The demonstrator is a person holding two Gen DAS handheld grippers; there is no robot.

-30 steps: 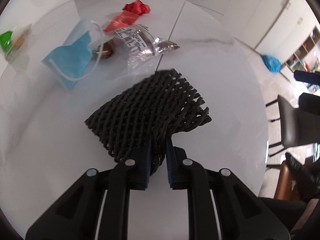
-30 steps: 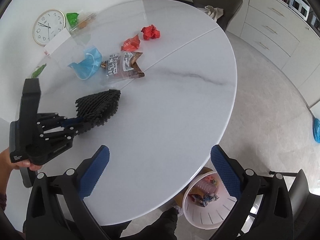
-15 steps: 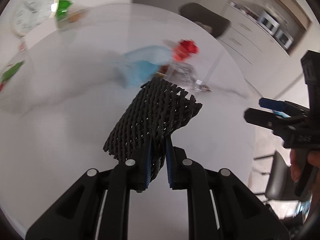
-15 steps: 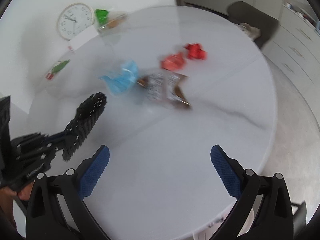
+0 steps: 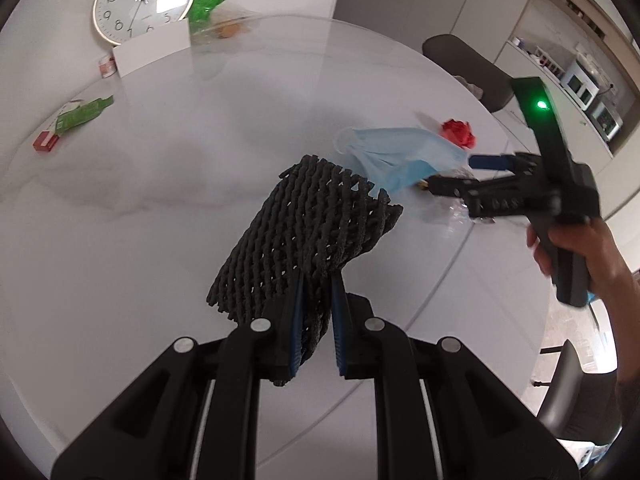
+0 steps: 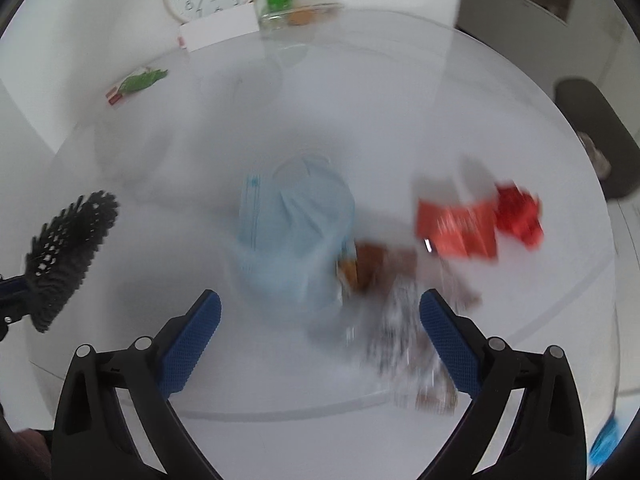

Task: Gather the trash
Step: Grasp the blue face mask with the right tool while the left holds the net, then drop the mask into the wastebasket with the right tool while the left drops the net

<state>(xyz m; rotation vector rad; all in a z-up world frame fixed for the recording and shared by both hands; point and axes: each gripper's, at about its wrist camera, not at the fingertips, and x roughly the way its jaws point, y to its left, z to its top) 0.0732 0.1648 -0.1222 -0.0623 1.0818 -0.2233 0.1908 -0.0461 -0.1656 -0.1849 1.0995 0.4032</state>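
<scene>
- The table [image 5: 168,184] is round, white and glossy, with a thin seam across it; a wall clock [image 5: 140,0] and a white card [image 5: 152,54] stand at its far edge.
- Grey cabinets and a dark chair [image 5: 468,68] are behind the table.
- The left hand-held gripper [image 5: 316,320] is clamped on a black foam net [image 5: 312,232], lifted above the table.
- The left view shows the right hand-held gripper [image 6: 320,340] from the side, near a blue face mask [image 5: 404,156] and a red crumpled paper [image 5: 460,132].
- The blurred right view shows its fingers wide apart, with the mask and a snack wrapper [image 6: 404,336] between them on the table.
- Bare table lies left of the net.
</scene>
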